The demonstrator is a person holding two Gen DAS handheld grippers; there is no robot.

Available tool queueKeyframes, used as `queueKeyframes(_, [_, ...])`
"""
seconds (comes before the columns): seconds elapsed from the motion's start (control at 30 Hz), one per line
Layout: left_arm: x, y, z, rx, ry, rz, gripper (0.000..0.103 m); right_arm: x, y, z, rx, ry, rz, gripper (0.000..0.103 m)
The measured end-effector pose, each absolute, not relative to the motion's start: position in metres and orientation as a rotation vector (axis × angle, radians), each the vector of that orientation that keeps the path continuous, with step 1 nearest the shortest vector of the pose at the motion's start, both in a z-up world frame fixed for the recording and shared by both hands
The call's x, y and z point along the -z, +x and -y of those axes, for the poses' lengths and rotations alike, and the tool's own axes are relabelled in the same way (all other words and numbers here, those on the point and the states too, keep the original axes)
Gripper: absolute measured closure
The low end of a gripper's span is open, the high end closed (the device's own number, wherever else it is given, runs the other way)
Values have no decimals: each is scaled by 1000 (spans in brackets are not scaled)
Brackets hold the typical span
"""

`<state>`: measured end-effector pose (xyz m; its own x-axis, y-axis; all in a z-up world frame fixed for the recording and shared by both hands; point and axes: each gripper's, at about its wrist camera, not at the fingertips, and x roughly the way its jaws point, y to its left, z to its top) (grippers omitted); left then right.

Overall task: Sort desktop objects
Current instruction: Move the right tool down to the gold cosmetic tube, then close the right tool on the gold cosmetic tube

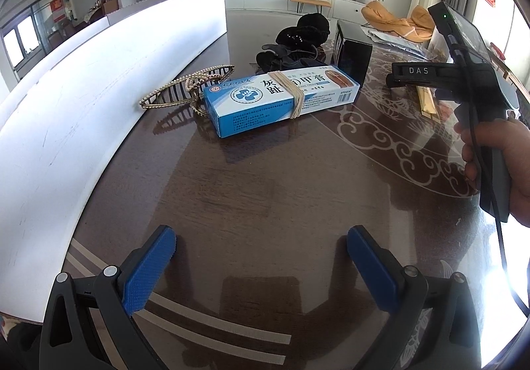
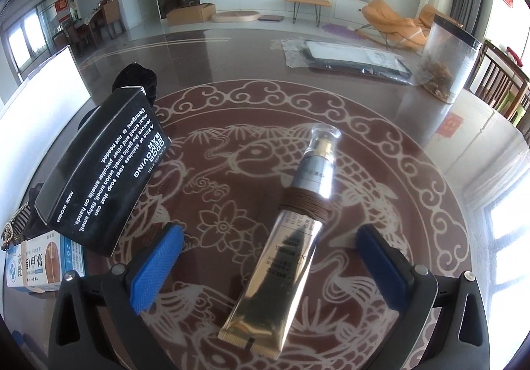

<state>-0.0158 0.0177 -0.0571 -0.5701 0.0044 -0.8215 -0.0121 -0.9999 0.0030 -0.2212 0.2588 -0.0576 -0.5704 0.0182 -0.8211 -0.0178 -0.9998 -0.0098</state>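
A blue and white ointment box point(image 1: 281, 99) bound with a tan band lies on the dark table; it also shows in the right wrist view point(image 2: 36, 265). A gold pearl hair clip point(image 1: 185, 86) lies just left of it. My left gripper point(image 1: 261, 254) is open and empty, well short of the box. My right gripper point(image 2: 270, 257) is open, its blue pads either side of a gold tube point(image 2: 281, 257) wrapped with a brown hair tie. A black soap box point(image 2: 99, 171) stands at its left.
A long white board point(image 1: 99, 88) borders the table's left side. A black velvet item point(image 1: 298, 38) lies behind the boxes. A clear canister point(image 2: 447, 61) and a plastic-wrapped black item point(image 2: 351, 61) sit at the far right. The right hand-held gripper point(image 1: 480, 98) is seen at right.
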Motion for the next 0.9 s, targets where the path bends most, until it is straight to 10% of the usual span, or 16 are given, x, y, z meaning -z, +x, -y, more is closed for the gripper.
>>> queueKeyframes(0.17, [58, -17, -17, -2780, -1447, -11, 0, 56, -217, -260, -2761, -1418, -12, 7])
queueKeyframes(0.43, [58, -16, -17, -2779, -1447, -11, 0, 48, -196, -255, -2811, -1346, 13, 73])
queueKeyframes(0.9, [58, -17, -17, -2780, -1448, -11, 0, 49, -94, -254, -2943, -1404, 100, 74])
